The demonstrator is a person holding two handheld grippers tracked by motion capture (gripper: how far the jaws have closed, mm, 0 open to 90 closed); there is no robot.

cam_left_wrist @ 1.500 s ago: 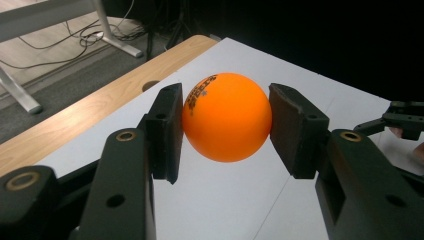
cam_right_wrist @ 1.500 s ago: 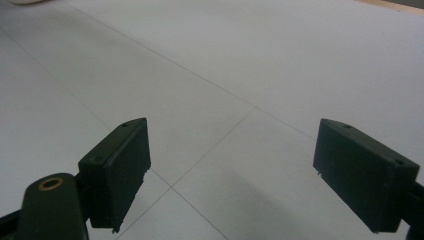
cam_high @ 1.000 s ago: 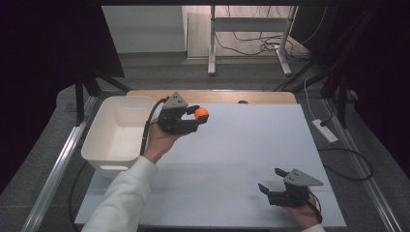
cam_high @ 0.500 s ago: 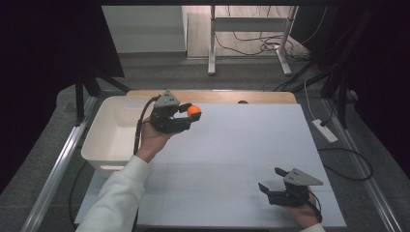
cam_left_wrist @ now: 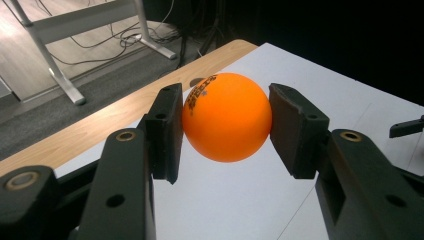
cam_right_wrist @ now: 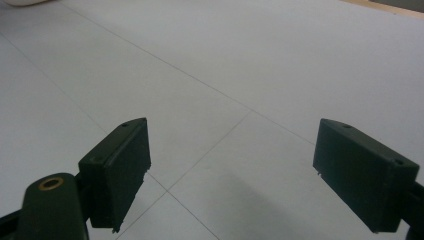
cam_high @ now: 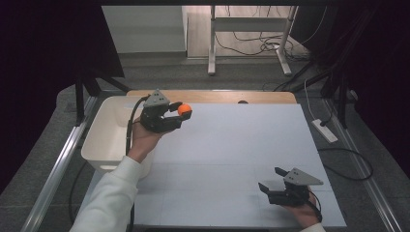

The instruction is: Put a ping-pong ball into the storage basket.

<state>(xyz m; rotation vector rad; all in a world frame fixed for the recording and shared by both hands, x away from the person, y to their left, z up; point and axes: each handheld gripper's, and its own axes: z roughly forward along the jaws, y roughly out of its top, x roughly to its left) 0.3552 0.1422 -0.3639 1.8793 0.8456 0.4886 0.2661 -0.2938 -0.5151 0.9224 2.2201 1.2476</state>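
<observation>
An orange ball (cam_high: 184, 109) (cam_left_wrist: 227, 116) with dark print on it is held in the air between the jaws of my left gripper (cam_high: 180, 111) (cam_left_wrist: 224, 125), which is shut on it. It hangs over the table's far left part, just right of the white bin (cam_high: 107, 137). My right gripper (cam_high: 270, 180) (cam_right_wrist: 248, 165) rests low near the front right of the white table top (cam_high: 241, 145); its jaws stand wide apart with nothing between them.
A wooden strip (cam_high: 212, 96) runs along the table's far edge. Beyond it are a desk frame (cam_high: 241, 29) and loose cables on the floor. A power strip (cam_high: 325, 130) lies off the right side. Metal rails (cam_high: 53, 169) flank the table.
My left gripper has carried the ball leftward and slightly back, closer to the white bin. The right gripper has stayed where it was.
</observation>
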